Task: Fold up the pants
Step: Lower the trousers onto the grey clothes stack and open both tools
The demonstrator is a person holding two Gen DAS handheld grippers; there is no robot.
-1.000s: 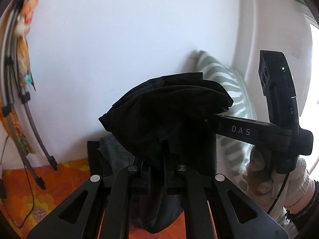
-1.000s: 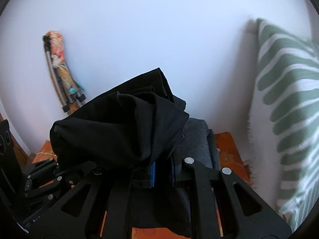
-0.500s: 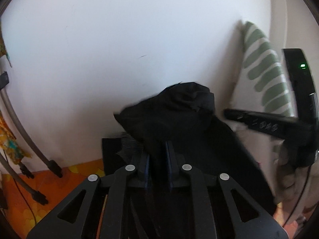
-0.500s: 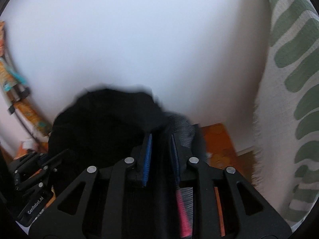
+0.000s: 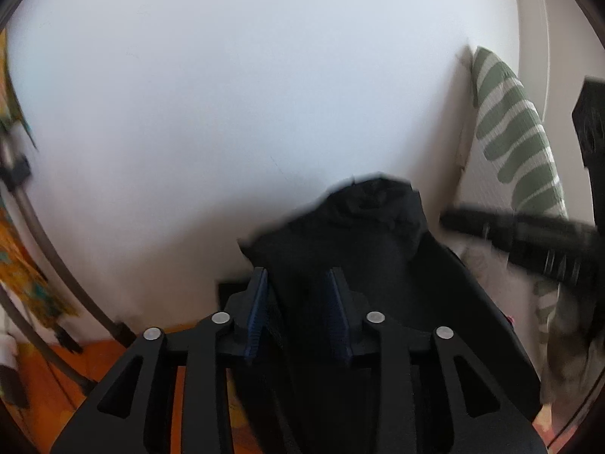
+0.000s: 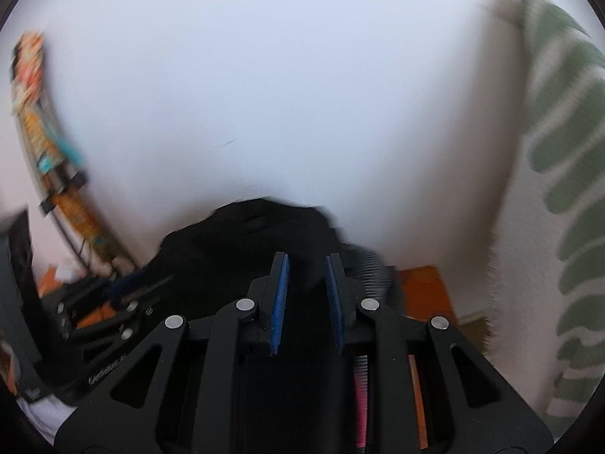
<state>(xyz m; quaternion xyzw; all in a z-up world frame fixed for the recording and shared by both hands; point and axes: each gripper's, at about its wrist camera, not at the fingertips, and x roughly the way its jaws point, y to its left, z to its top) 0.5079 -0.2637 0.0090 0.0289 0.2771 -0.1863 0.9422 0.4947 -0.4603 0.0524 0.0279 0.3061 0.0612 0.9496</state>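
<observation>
The black pants [image 5: 363, 242] lie bunched against the white wall, on a stack of folded clothes. My left gripper [image 5: 297, 283] is open, its blue pads apart with the black cloth lying between and just beyond them. My right gripper [image 6: 306, 268] is also open, right behind the same black pants [image 6: 249, 238]. The right gripper [image 5: 537, 234] shows blurred at the right of the left wrist view. The left gripper [image 6: 113, 299] shows at the lower left of the right wrist view.
A green-and-white striped cushion [image 5: 518, 132] leans on the wall to the right and also shows in the right wrist view [image 6: 567, 174]. A folded tripod with patterned cloth [image 6: 49, 143] stands at the left. The folded stack [image 6: 366, 268] rests on an orange patterned surface [image 6: 427, 287].
Both grippers opened and let go of the black pants, which dropped from a raised bundle onto the stack. Both grippers moved closer to the wall.
</observation>
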